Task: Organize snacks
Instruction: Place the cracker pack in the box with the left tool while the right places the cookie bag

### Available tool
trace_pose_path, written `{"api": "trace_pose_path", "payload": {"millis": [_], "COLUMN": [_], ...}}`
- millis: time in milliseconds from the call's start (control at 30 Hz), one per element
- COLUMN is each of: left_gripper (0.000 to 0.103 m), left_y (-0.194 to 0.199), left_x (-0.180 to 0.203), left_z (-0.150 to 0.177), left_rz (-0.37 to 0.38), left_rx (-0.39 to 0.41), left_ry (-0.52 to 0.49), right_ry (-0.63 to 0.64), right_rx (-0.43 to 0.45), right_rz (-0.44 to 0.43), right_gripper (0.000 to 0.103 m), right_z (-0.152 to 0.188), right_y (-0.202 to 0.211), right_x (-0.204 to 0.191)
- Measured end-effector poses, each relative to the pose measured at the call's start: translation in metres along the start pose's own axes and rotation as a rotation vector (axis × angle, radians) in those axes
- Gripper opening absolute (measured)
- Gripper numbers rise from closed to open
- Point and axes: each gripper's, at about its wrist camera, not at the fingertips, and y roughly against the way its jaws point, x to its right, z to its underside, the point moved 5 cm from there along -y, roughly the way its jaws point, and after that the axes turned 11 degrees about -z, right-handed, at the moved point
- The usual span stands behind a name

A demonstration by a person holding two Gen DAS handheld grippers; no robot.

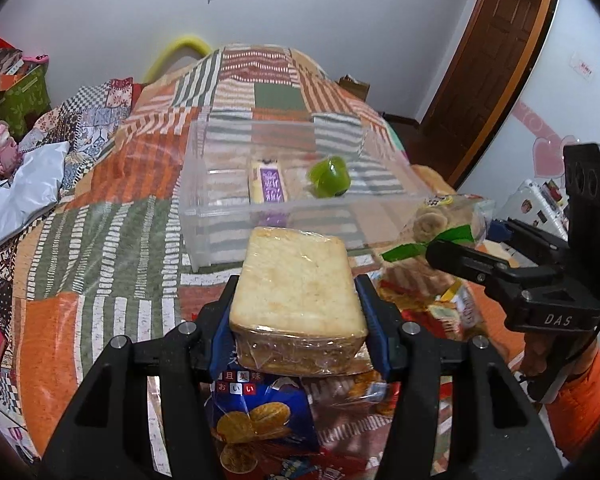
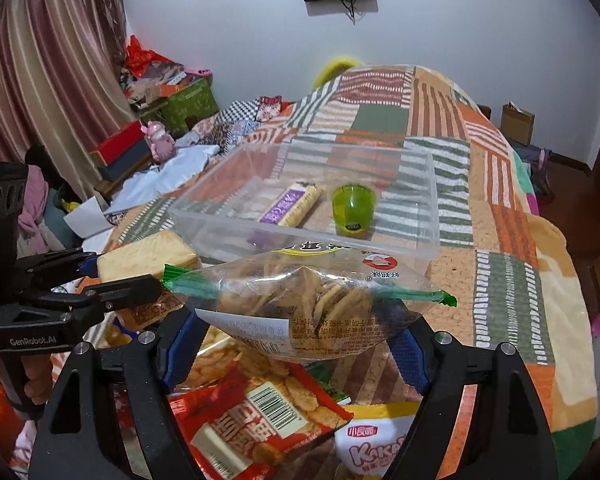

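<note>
My left gripper (image 1: pixel 298 304) is shut on a plastic-wrapped bread slice pack (image 1: pixel 296 280) and holds it above the bed, just short of the clear plastic bin (image 1: pixel 204 216). My right gripper (image 2: pixel 296 332) is shut on a clear bag of cookies (image 2: pixel 300 304) with green sealed ends, held in front of the bin (image 2: pixel 380 246). In the bin lie a purple-and-yellow wafer pack (image 1: pixel 268 186) (image 2: pixel 292 208) and a green jelly cup (image 1: pixel 329 176) (image 2: pixel 353 210). The right gripper (image 1: pixel 476 268) shows at the right of the left wrist view. The left gripper (image 2: pixel 128 280) shows at the left of the right wrist view.
More snack packs lie under the grippers: a blue cracker bag (image 1: pixel 256 420), a red cracker bag (image 2: pixel 252 420) and a white-and-yellow bag (image 2: pixel 376 440). The bed has a patchwork quilt (image 1: pixel 112 240). Boxes and a pink toy (image 2: pixel 160 142) stand at the left. A door (image 1: pixel 488 56) is at the right.
</note>
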Motion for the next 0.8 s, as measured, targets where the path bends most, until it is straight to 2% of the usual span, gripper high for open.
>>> {"api": "trace_pose_path", "payload": {"millis": [367,800], "left_gripper": [0.054,0.054], "left_y": [0.018,-0.013], "left_x": [-0.002,-0.009], "left_z": [-0.029,-0.059], "left_rz": [0.007,-0.002], "left_rx": [0.077,0.073], "left_ry": [0.022,0.041], "right_ry": [0.023,0.005], "right_rx": [0.065,0.076], "right_rz": [-0.009,-0.002], "right_gripper": [0.079,0.079], "right_z": [-0.021,-0.05], "right_y": [0.014,-0.012], "right_x": [-0.007,0.008]}}
